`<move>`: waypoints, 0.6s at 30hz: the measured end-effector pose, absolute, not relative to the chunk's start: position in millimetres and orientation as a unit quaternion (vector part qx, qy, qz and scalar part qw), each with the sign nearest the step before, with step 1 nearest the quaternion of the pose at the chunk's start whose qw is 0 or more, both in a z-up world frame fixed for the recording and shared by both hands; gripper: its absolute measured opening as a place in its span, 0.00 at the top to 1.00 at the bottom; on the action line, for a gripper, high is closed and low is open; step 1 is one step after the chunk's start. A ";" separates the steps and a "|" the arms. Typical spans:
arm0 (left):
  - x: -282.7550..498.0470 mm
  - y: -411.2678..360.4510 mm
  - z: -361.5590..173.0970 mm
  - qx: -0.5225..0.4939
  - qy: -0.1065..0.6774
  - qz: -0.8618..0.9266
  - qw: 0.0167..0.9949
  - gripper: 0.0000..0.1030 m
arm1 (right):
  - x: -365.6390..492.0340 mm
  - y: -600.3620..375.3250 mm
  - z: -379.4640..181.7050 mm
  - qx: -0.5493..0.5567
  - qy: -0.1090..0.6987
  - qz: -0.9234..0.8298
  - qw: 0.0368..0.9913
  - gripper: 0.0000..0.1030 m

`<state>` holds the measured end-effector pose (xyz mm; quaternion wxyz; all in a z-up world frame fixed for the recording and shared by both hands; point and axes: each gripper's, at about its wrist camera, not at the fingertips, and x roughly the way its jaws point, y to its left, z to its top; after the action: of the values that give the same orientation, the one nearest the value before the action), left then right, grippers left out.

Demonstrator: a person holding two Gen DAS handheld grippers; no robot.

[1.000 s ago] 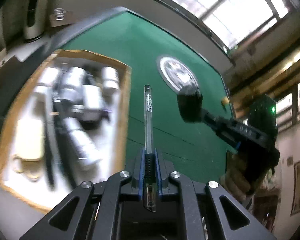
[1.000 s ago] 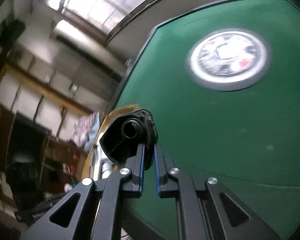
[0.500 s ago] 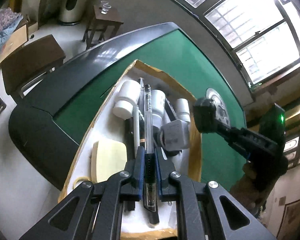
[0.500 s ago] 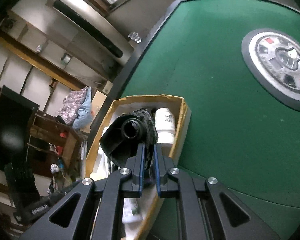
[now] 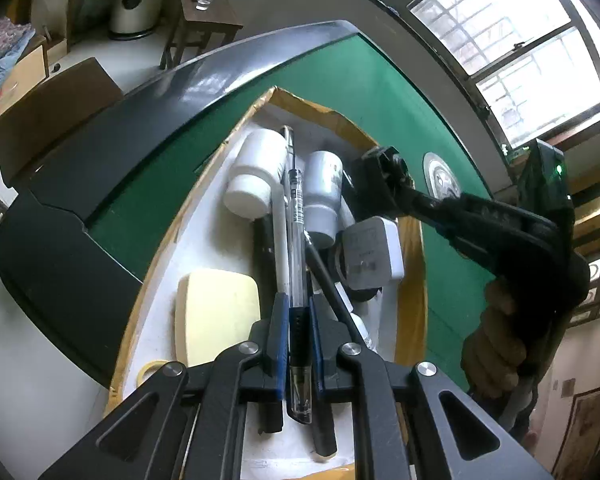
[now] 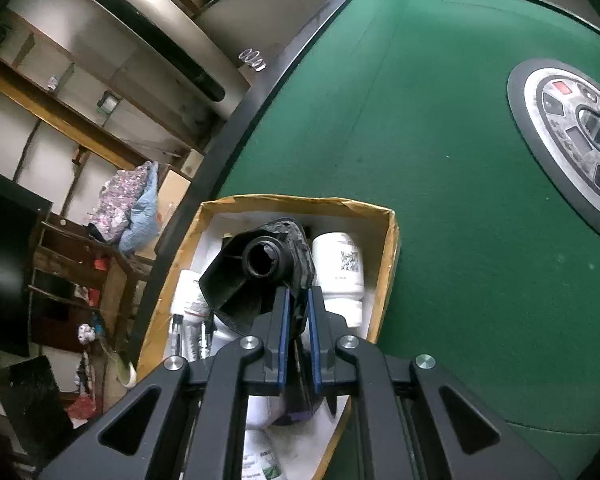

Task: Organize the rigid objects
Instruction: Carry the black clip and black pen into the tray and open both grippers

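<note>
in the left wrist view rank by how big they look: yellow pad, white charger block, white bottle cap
1. yellow pad, clearly largest.
2. white charger block.
3. white bottle cap.
The charger and cap look close in size, and the cap lies farther from the camera, so their order is unsure.

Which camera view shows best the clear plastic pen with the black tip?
The left wrist view. There the clear plastic pen runs lengthwise between the shut fingers of the left gripper, over the cardboard box, seen from end to end. The right wrist view does not show it recognisably; the black funnel-shaped part hides much of the box.
</note>
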<state>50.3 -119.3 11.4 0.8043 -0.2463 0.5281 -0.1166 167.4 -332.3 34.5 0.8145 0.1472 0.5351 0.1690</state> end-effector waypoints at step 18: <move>18.8 -143.3 28.0 -0.151 0.458 -0.087 0.872 0.32 | 104.8 -345.4 72.3 0.171 0.473 0.198 0.841 0.63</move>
<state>18.8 -143.3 28.0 0.8716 -0.1509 0.4583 -0.0867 104.8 -345.4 72.3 0.8411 0.1714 0.4732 0.1983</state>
